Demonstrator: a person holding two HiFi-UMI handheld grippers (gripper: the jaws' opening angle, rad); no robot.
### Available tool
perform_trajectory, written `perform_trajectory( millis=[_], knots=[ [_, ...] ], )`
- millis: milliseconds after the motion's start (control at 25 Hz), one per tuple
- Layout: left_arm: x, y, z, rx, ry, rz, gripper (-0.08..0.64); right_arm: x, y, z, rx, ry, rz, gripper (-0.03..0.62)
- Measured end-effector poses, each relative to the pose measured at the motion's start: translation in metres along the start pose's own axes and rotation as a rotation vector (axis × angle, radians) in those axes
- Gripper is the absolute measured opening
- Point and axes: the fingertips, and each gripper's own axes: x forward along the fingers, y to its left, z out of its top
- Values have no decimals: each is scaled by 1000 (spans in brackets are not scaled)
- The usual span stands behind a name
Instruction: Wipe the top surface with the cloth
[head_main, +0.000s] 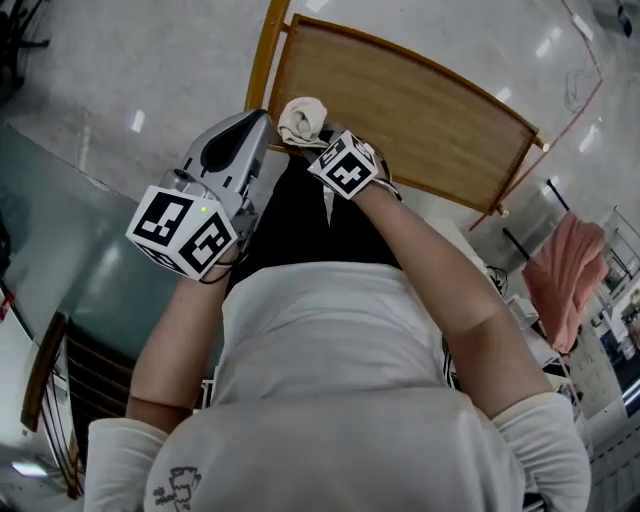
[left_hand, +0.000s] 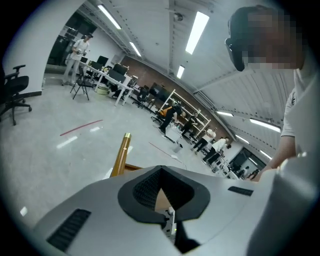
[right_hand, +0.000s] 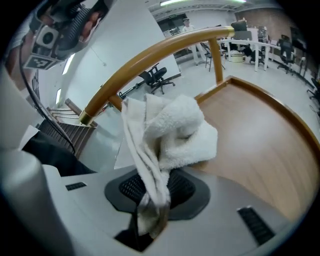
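White cloth (right_hand: 172, 132) between right gripper's (right_hand: 152, 200) fingers (right_hand: 129, 188)

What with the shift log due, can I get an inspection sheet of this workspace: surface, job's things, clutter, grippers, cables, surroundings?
Surface: wooden tabletop with raised rim, nothing lying on it.
Job's things: white cloth, bunched, held at the tabletop's near corner.
Clutter: nothing seen.
Grippers: right gripper shut on white cloth; left gripper shut, nothing between its jaws.
Cables: black cable beside the person.
Surroundings: pink fabric to the right, slatted chair lower left, office chairs and desks beyond.
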Motion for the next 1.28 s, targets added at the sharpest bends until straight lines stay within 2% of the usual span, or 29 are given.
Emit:
perform_trajectory(
  millis=[360, 720, 1040, 1280],
  knots=[
    [59, -81, -20, 127, 147, -153, 8, -66, -45, -96, 202, -63, -124, 101],
    [116, -180, -56, 237, 228, -244, 8, -160, -109, -234, 426, -117, -303, 101],
    [160, -261, -85, 279, 247, -298, 6, -238, -153, -345, 627, -109, -428, 101],
    [177, -288, -89, 262, 236, -317, 8, -265, -170, -379, 720, -54, -479, 101]
  ],
)
